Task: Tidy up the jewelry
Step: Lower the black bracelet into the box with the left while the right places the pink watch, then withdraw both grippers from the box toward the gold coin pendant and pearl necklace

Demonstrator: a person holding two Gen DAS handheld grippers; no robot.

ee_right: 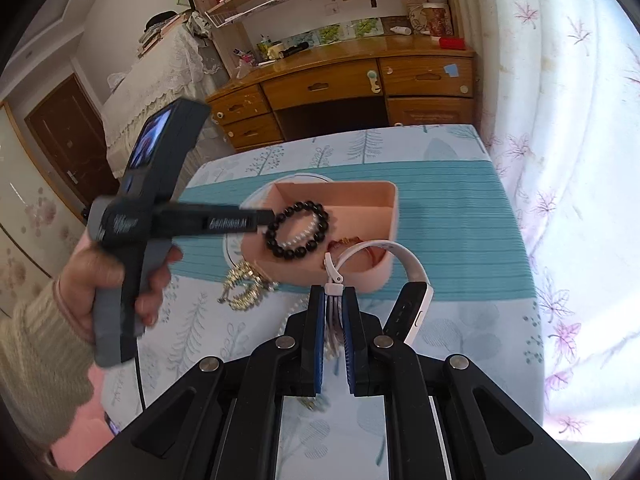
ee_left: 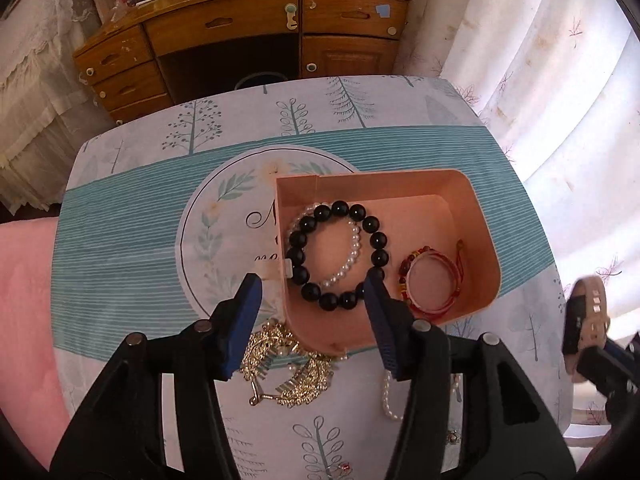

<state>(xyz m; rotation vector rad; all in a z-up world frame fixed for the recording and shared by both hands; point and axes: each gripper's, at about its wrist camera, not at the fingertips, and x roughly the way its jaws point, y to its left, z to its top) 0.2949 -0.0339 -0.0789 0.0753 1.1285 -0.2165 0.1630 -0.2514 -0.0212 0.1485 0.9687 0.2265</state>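
Observation:
A pink box (ee_left: 484,240) stands on the tablecloth and holds a black bead bracelet (ee_left: 320,214), a pearl bracelet (ee_left: 354,248) and a red cord bracelet (ee_left: 434,280). My left gripper (ee_left: 312,292) hangs open over the box's near left corner, with nothing pressed between its blue pads; its right fingertip (ee_left: 376,286) is close to the black beads. In the right wrist view my right gripper (ee_right: 333,294) is shut on the clasp end of a white-strapped watch (ee_right: 412,312), held in front of the box (ee_right: 384,276). A gold necklace (ee_left: 280,364) lies heaped beside the box.
A pearl strand (ee_left: 390,396) and a small trinket (ee_left: 344,468) lie on the near part of the table (ee_left: 120,220). A wooden desk (ee_left: 240,20) stands behind, curtains (ee_left: 540,80) to the right, pink bedding (ee_left: 24,300) to the left. A hand (ee_right: 100,280) holds the left gripper's handle.

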